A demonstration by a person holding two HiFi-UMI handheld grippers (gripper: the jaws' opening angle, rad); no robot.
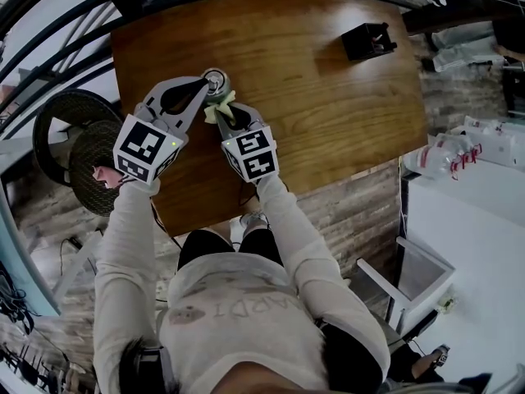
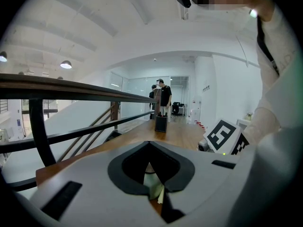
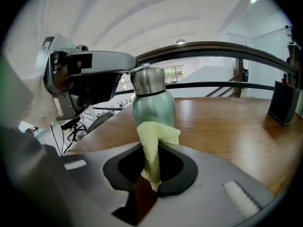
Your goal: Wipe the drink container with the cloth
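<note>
The right gripper (image 3: 150, 181) is clamped on a pale yellow cloth (image 3: 154, 143) pressed against an upright green bottle (image 3: 154, 105) on the wooden bench (image 3: 227, 126); the left gripper (image 3: 129, 63) meets its steel cap from the left

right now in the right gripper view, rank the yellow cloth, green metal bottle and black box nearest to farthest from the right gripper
1. Yellow cloth, pinched in its jaws.
2. Green metal bottle, straight ahead, just behind the cloth.
3. Black box, far right on the wooden table.

My brown wooden tabletop (image 1: 328, 113) bears a small black open box (image 1: 368, 41) near its far edge (contents unclear); a round black mesh chair (image 1: 78, 150) stands left.
</note>
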